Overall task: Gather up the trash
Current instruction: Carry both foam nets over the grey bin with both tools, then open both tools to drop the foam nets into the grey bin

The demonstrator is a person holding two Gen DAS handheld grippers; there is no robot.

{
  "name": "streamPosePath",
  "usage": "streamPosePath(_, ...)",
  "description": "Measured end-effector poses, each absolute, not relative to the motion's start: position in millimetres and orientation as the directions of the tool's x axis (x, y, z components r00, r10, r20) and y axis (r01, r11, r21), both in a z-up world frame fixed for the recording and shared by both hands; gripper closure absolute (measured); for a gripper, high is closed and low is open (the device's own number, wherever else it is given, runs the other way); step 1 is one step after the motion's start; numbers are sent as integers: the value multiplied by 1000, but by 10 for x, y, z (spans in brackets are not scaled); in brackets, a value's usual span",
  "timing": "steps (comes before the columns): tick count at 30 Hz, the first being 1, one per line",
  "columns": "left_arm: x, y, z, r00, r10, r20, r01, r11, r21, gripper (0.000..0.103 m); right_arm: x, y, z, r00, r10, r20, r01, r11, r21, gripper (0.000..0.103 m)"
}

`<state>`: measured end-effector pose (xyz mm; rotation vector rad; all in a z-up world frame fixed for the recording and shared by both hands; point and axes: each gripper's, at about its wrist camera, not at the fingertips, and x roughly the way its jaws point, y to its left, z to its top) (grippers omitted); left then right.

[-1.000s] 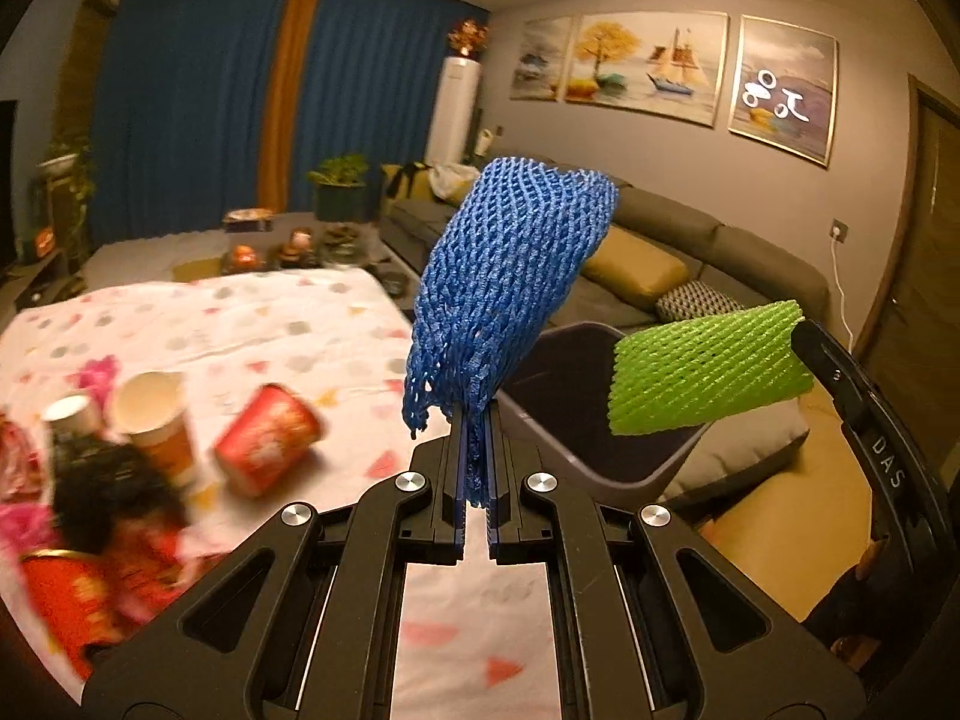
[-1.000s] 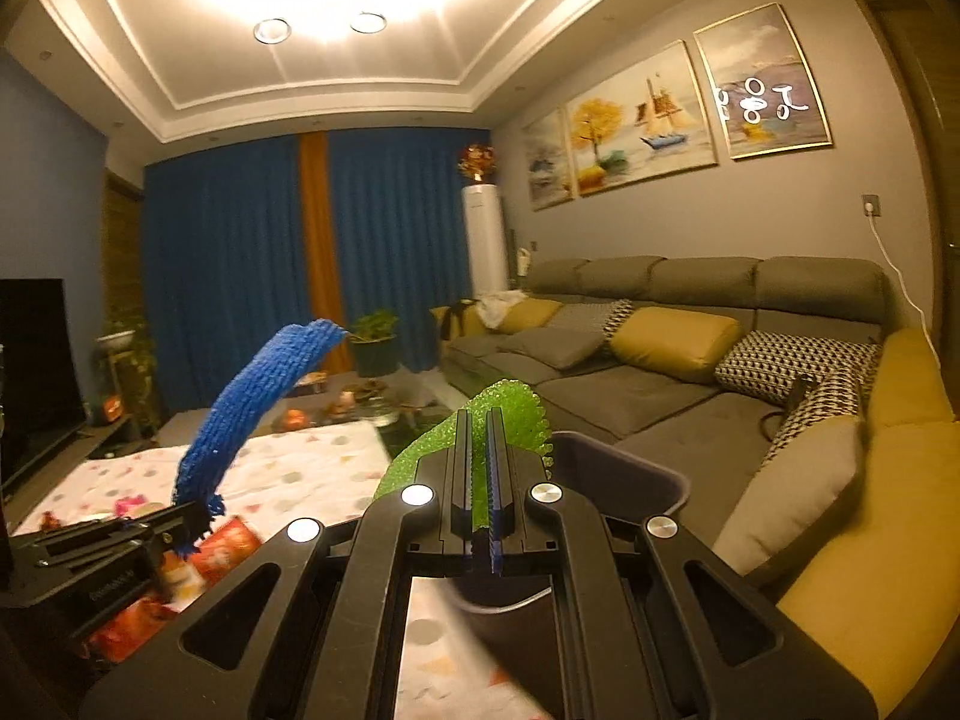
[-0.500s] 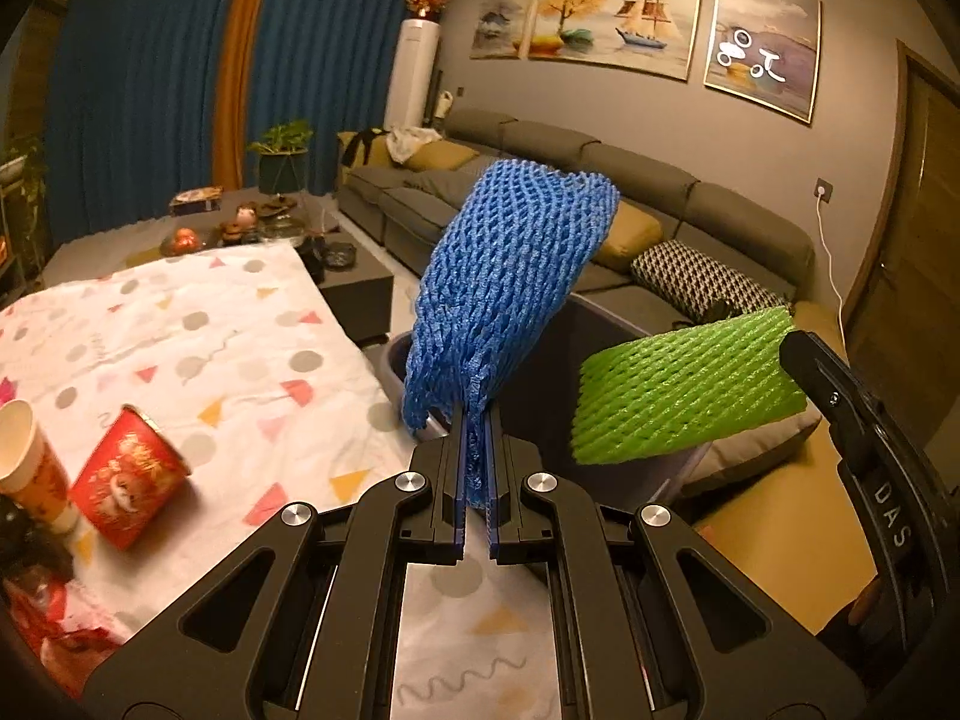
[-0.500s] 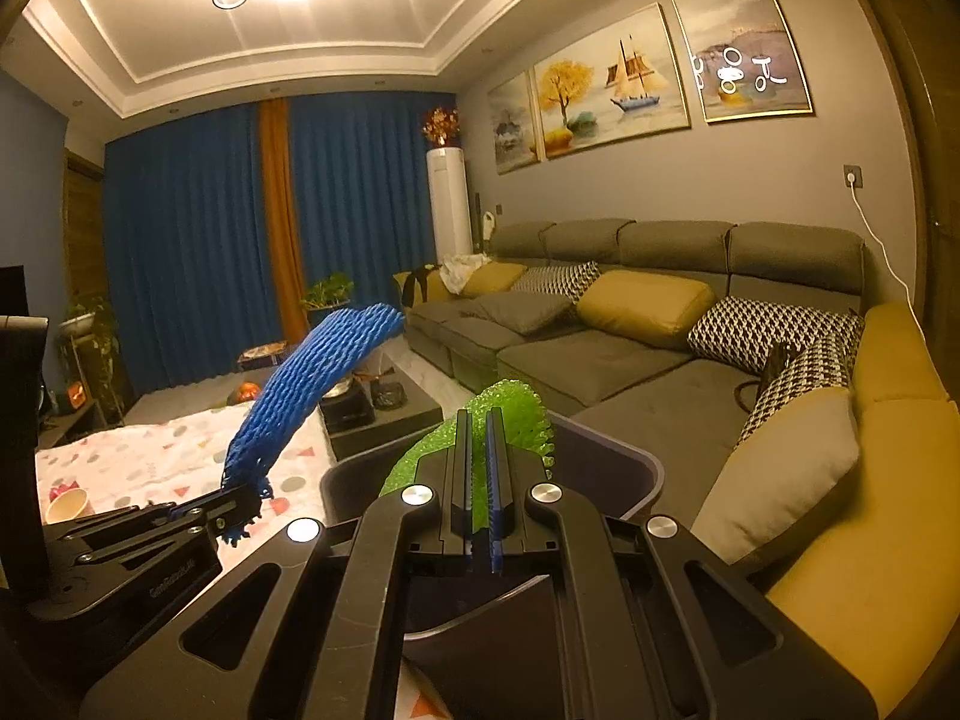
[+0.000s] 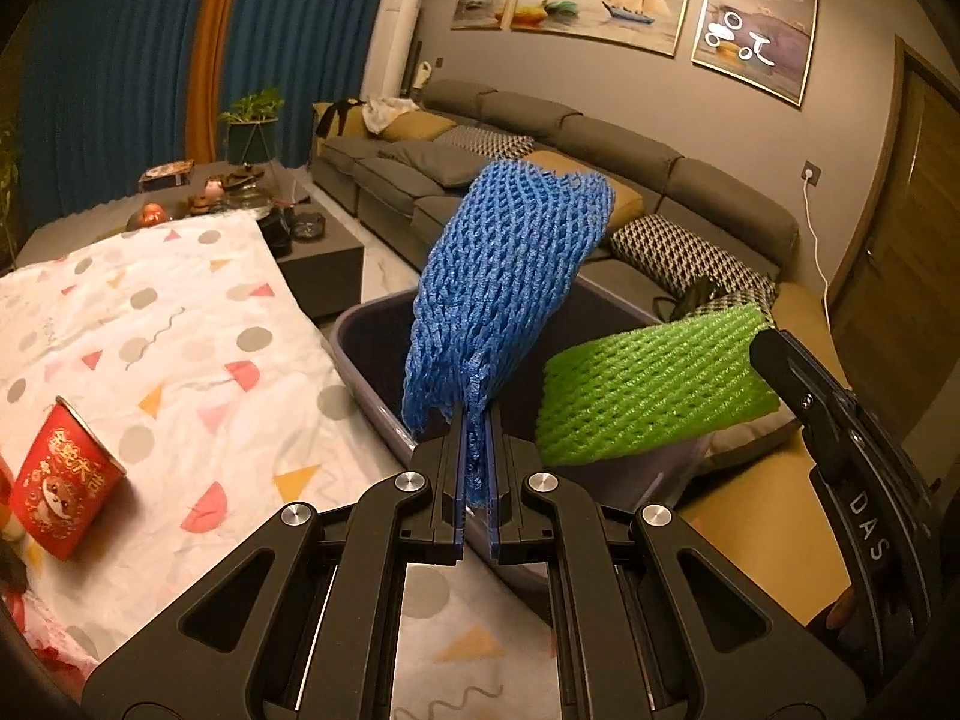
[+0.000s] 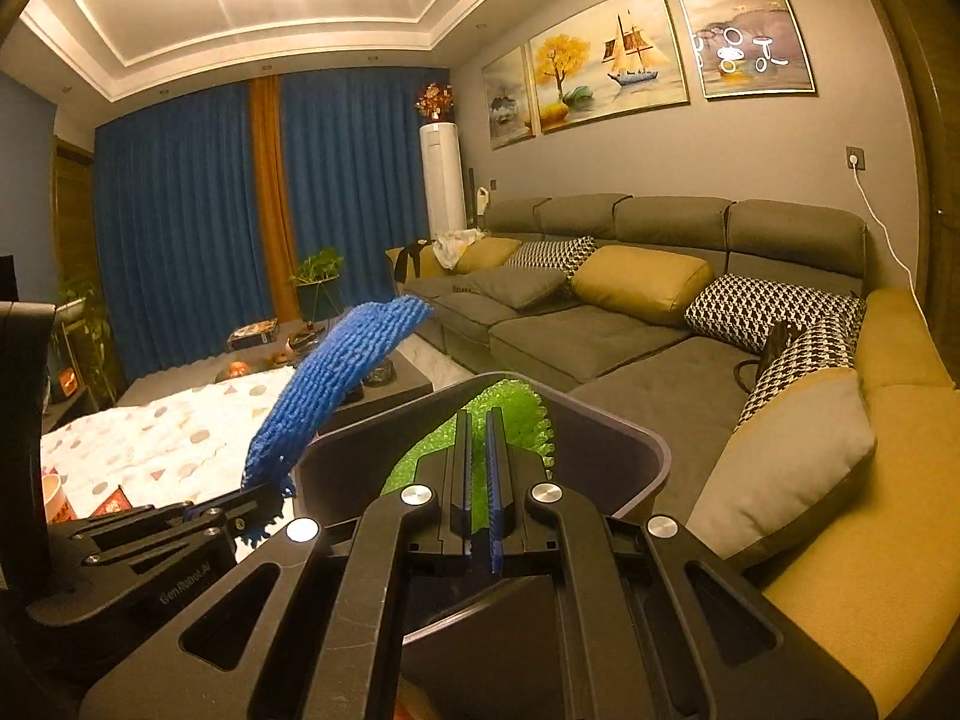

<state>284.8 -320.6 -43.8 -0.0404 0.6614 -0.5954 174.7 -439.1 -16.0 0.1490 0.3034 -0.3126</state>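
Note:
My left gripper (image 5: 477, 420) is shut on a blue foam net (image 5: 510, 276), which stands up over the near rim of a dark grey bin (image 5: 372, 354). My right gripper (image 6: 477, 420) is shut on a green foam net (image 6: 516, 414), held over the bin's opening (image 6: 600, 456). The green net (image 5: 648, 384) and the right gripper's arm show at the right in the left wrist view. The blue net (image 6: 336, 384) and the left gripper's body show at the left in the right wrist view.
A table with a patterned white cloth (image 5: 180, 312) lies to the left, with a red paper cup (image 5: 60, 486) on its side. A grey and mustard sofa (image 6: 660, 324) with cushions runs behind and right of the bin. A dark coffee table (image 5: 318, 246) stands beyond.
Both grippers have moved with their nets from above the table toward the bin and now sit over its opening. The bin looks larger and closer. Both stay shut.

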Motion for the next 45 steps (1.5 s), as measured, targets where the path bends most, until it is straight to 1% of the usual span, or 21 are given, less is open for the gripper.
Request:
streamPosePath(12,2930,-3249,-561,573,-569,-590,528,806,-266,98,1833,-4451,-174,904,-270,-332,317,943,99,97)
streamPosePath(14,2939,-3248,-572,558,-585,-588,537,795,-282,95,1855,-4438,-172,903,-267,-336,315,944,99,97)
streamPosePath(16,2946,-3232,-582,548,-605,-578,552,781,-293,78,1867,-4426,-183,903,-263,-339,313,945,100,97)
streamPosePath(17,2943,-3220,-582,552,-606,-572,553,780,-293,73,1872,-4433,-180,904,-258,-340,308,946,102,96)
streamPosePath(18,2940,-3202,-584,563,-601,-568,546,786,-290,59,1882,-4438,-184,904,-254,-342,306,947,104,96)
streamPosePath(19,2942,-3182,-587,570,-600,-562,539,789,-295,49,1892,-4442,-191,904,-253,-345,305,947,105,96)
streamPosePath(20,2948,-3151,-586,573,-603,-555,531,789,-309,47,1905,-4448,-195,903,-251,-349,304,947,107,96)
streamPosePath(22,2977,-3079,-597,570,-606,-555,511,791,-338,34,1927,-4467,-204,902,-247,-355,304,946,113,91)
streamPosePath(23,2983,-3043,-598,571,-604,-556,500,793,-348,31,1936,-4479,-207,901,-243,-359,301,947,115,89)
streamPosePath(25,2978,-2935,-589,595,-585,-551,462,810,-361,23,1937,-4497,-211,900,-247,-359,306,944,119,77)
streamPosePath(26,2968,-2897,-580,606,-576,-548,451,817,-360,21,1933,-4503,-214,901,-246,-358,307,944,123,69)
streamPosePath(27,2954,-2849,-567,621,-564,-544,436,826,-358,18,1922,-4514,-204,903,-244,-355,305,943,129,66)
streamPosePath(28,2935,-2808,-554,631,-555,-542,425,832,-357,16,1917,-4512,-195,901,-250,-354,311,942,125,66)
streamPosePath(29,2911,-2774,-540,642,-545,-540,415,839,-353,15,1909,-4507,-187,901,-254,-352,313,942,122,65)
streamPosePath(31,2855,-2696,-501,664,-513,-544,388,858,-336,13,1870,-4481,-166,901,-258,-348,317,940,124,58)
streamPosePath(32,2817,-2660,-486,673,-499,-546,377,866,-328,13,1823,-4458,-145,904,-260,-340,318,940,124,52)
streamPosePath(34,2712,-2567,-434,695,-471,-542,356,882,-310,12,1747,-4397,-114,908,-265,-325,317,941,116,46)
streamPosePath(36,2573,-2454,-378,727,-433,-534,326,901,-287,10,1653,-4316,-85,911,-272,-312,316,943,102,34)
streamPosePath(38,2462,-2332,-335,748,-404,-526,300,913,-275,8,1580,-4241,-60,913,-281,-297,320,943,93,26)
streamPosePath(42,2166,-2049,-254,790,-332,-515,239,941,-240,8,1364,-4078,-11,923,-274,-269,310,945,101,17)
streamPosePath(45,1957,-1863,-181,816,-279,-506,197,957,-211,8,1238,-3962,27,933,-250,-258,285,953,107,16)
